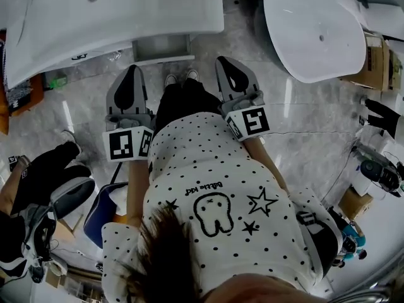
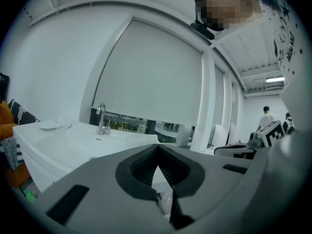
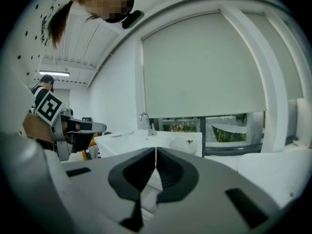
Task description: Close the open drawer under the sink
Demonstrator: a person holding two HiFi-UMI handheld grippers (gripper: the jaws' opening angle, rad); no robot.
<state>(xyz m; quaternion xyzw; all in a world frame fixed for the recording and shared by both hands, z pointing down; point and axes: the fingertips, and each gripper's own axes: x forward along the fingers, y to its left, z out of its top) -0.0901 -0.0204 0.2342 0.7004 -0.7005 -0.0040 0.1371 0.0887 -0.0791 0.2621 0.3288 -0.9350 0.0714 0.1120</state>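
Observation:
The white sink (image 1: 95,17) fills the top left of the head view. Under its front edge a grey drawer (image 1: 161,48) stands pulled out towards me. My left gripper (image 1: 133,69) points at the floor just left of the drawer, a short way short of it, jaws shut and empty. My right gripper (image 1: 226,62) is level with it, right of the drawer, also shut on nothing. In the left gripper view the closed left gripper (image 2: 157,148) faces the sink top and faucet (image 2: 101,119). The right gripper (image 3: 156,150) looks at the same sink (image 3: 165,140) from further right.
A white freestanding bathtub (image 1: 315,30) stands to the upper right, with cardboard boxes (image 1: 377,62) beyond it. A seated person's legs (image 1: 38,169) and a chair are at the left. Equipment (image 1: 379,169) lies on the marble floor at the right.

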